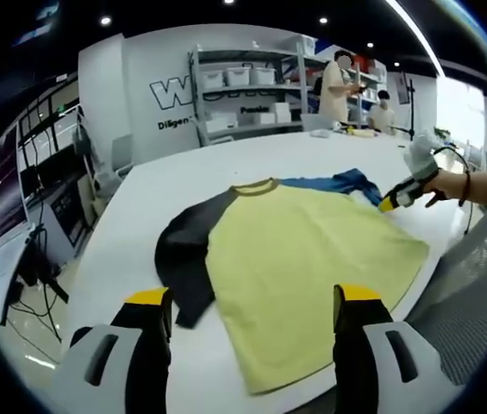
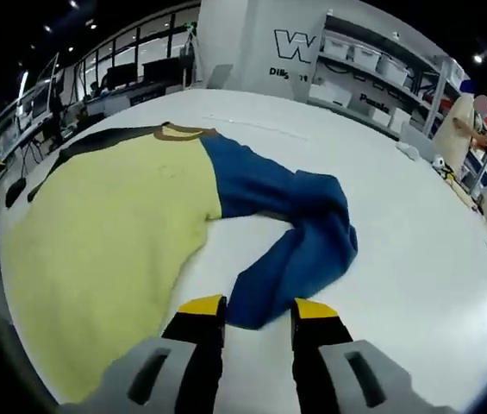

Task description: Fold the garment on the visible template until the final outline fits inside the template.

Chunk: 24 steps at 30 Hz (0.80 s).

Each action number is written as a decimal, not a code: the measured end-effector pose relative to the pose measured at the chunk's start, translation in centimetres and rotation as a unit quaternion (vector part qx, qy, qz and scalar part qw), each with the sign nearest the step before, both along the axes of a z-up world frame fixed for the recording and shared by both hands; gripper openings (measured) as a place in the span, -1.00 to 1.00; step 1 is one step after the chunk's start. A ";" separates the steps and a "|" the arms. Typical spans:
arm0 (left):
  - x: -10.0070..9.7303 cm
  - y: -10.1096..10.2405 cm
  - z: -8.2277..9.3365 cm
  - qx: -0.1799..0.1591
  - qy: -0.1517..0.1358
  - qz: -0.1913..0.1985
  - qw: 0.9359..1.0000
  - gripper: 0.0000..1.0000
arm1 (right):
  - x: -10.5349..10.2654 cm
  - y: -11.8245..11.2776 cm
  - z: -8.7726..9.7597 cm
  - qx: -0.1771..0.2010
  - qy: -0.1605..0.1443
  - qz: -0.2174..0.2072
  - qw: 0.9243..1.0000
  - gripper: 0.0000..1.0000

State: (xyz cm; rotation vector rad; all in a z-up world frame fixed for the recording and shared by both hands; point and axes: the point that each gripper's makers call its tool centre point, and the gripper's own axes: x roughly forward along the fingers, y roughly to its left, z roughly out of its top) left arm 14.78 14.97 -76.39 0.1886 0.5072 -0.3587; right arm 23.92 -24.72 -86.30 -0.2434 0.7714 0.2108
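Now the garment [image 1: 303, 267] lies flat on the white counter [image 1: 140, 224]: a shirt with a pale yellow body, a brownish collar [image 1: 254, 186] at the far end, one dark sleeve [image 1: 187, 250] spread out to the side and one blue sleeve [image 2: 299, 228] on the other side. In my right gripper view the blue sleeve is bunched and folded back on itself, its cuff end lying on the bare counter just beyond my right tongs [image 2: 256, 312]. Those tongs stand a little apart with yellow tips, and the sleeve's end sits in front of the gap; I cannot tell whether the cloth is between the tips or only touching them. In my left gripper view my left tongs [image 1: 256, 304] are spread wide with nothing between them, hovering over the near hem of the yellow body. My right hand [image 1: 450, 183] shows there too, reaching in from the side with its tool down at the blue sleeve. I cannot make out a template outline on the counter. Beyond the counter stand grey shelves [image 1: 252, 95] with white bins, a white wall with dark lettering, two people [image 1: 338, 86] at the back, and desks with monitors [image 1: 2, 181] off to one side.
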 end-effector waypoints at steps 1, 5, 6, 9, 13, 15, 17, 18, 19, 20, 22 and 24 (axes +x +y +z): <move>0.0 0.0 0.0 0.001 0.000 -0.001 1.000 0.57 | 0.0 -0.1 -0.1 -0.005 0.001 -0.001 1.000 -0.71; -0.1 -0.3 0.1 0.003 0.000 -0.003 1.000 0.56 | 0.0 -1.1 0.0 -0.029 -0.002 -0.002 1.000 -1.00; -0.1 -0.3 0.1 0.002 0.000 -0.003 1.000 0.55 | 0.1 -1.0 0.2 -0.017 0.000 -0.003 1.000 -1.00; -0.2 -0.3 0.1 0.003 0.001 -0.002 1.000 0.55 | 0.4 -1.6 1.8 -0.020 -0.012 0.000 1.000 -1.00; -0.2 -0.3 0.2 0.005 0.000 0.000 1.000 0.54 | 1.5 -2.5 5.3 -0.007 -0.047 -0.010 0.999 -1.00; -0.2 -0.3 0.2 0.005 -0.001 -0.001 1.000 0.54 | 2.2 -3.2 7.2 0.001 -0.061 -0.015 0.998 -1.00; -0.2 -0.3 0.3 0.006 -0.003 -0.001 1.000 0.54 | 2.7 -3.9 8.8 0.000 -0.082 -0.027 0.996 -1.00; -0.2 -0.3 0.2 0.007 -0.002 -0.002 1.000 0.54 | 2.9 -4.2 9.4 -0.005 -0.087 -0.028 0.996 -1.00; -0.2 -0.3 0.2 0.007 -0.001 -0.003 1.000 0.54 | 3.1 -4.8 10.5 -0.008 -0.093 -0.033 0.995 -1.00; -0.1 -0.3 0.2 0.007 -0.002 -0.003 1.000 0.54 | 3.3 -5.0 10.8 -0.008 -0.096 -0.035 0.995 -1.00; -0.1 -0.3 0.2 0.008 -0.002 -0.004 1.000 0.54 | 3.5 -5.6 11.6 -0.012 -0.100 -0.038 0.994 -1.00; -0.1 -0.3 0.2 0.007 -0.002 -0.004 1.000 0.54 | 3.8 -6.4 12.5 -0.021 -0.106 -0.044 0.993 -1.00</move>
